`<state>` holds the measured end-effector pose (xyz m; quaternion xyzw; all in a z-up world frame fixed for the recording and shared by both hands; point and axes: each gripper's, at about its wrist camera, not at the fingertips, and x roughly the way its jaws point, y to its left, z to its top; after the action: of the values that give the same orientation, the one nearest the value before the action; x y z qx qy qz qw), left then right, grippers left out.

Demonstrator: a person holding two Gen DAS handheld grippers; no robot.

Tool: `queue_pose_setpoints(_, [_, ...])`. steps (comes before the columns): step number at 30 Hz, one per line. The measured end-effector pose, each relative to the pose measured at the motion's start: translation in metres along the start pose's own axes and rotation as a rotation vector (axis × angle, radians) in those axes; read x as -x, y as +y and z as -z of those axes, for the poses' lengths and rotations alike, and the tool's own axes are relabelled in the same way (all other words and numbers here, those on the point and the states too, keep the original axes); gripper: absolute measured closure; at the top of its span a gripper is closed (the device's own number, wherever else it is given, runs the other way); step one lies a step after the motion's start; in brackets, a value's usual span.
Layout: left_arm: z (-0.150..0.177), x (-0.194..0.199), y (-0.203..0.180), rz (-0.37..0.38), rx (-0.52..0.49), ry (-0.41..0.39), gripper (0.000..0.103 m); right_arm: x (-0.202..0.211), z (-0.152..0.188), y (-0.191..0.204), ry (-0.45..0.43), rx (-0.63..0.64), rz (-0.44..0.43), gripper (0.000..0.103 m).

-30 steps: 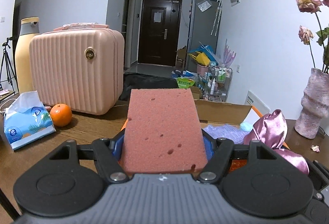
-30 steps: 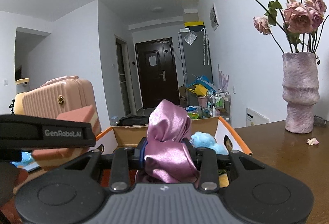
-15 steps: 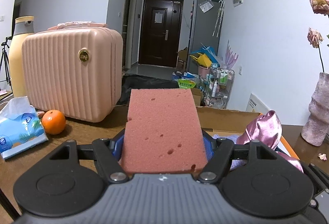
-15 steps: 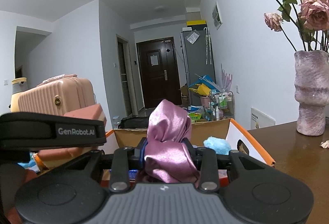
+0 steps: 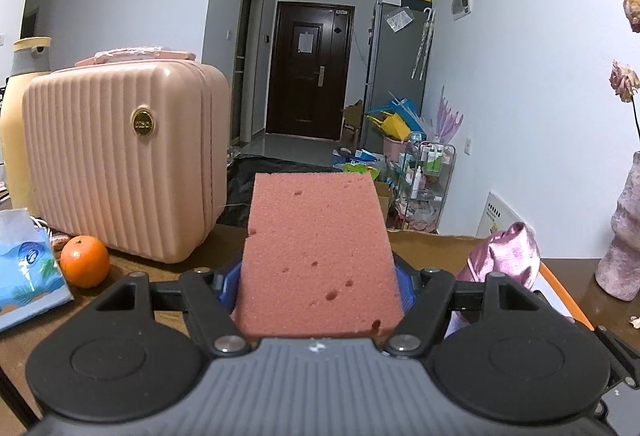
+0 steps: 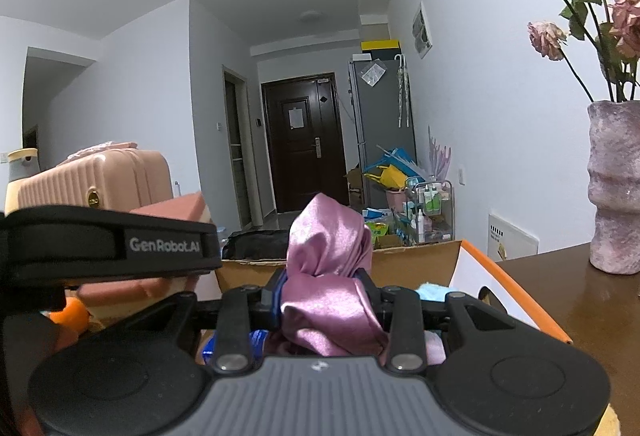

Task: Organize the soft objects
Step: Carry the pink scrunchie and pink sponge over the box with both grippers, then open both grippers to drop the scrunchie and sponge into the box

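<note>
My left gripper (image 5: 318, 276) is shut on a thick pink sponge (image 5: 316, 256) that sticks forward and fills the gap between its blue pads. My right gripper (image 6: 326, 296) is shut on a bunched purple satin cloth (image 6: 328, 276), also seen at the right of the left wrist view (image 5: 506, 258). Both are held above an open cardboard box with an orange rim (image 6: 516, 284); something light blue (image 6: 434, 290) lies inside it. In the right wrist view the left gripper's black body (image 6: 108, 244) passes at the left with the sponge's end (image 6: 176, 205) above it.
On the brown table stand a pink ribbed case (image 5: 120, 155), an orange (image 5: 84, 262) and a blue tissue pack (image 5: 24, 268) at left. A mauve vase with dried roses (image 6: 614, 187) stands at right. A cluttered hallway lies beyond.
Both grippers have shifted left together: the pink case looms larger and the vase has slid toward the right edge. Both grips are unchanged.
</note>
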<state>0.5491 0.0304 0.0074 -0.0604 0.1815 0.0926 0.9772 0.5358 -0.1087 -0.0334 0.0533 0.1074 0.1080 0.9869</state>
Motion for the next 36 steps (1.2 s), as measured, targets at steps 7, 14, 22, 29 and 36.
queue_pose_setpoints(7, [-0.005, -0.016, 0.003, -0.002, 0.012, -0.010, 0.031, -0.017, -0.003, 0.004, 0.006, 0.004, 0.011, 0.069])
queue_pose_setpoints(14, [-0.006, -0.032, 0.003, -0.015, 0.007, -0.014, 0.031, -0.034, -0.006, 0.003, 0.019, -0.002, 0.029, 0.069])
queue_pose_setpoints(22, [-0.006, -0.049, 0.005, -0.022, -0.002, -0.022, 0.031, -0.044, -0.006, 0.003, 0.034, 0.009, 0.042, 0.069])
queue_pose_setpoints(29, [-0.005, -0.054, 0.010, -0.008, 0.011, 0.002, 0.022, -0.046, -0.006, 0.001, 0.064, 0.006, 0.066, 0.062])
queue_pose_setpoints(36, [-0.006, -0.050, 0.018, -0.029, 0.038, -0.020, 0.000, -0.037, -0.008, 0.000, 0.029, 0.019, 0.113, 0.030])
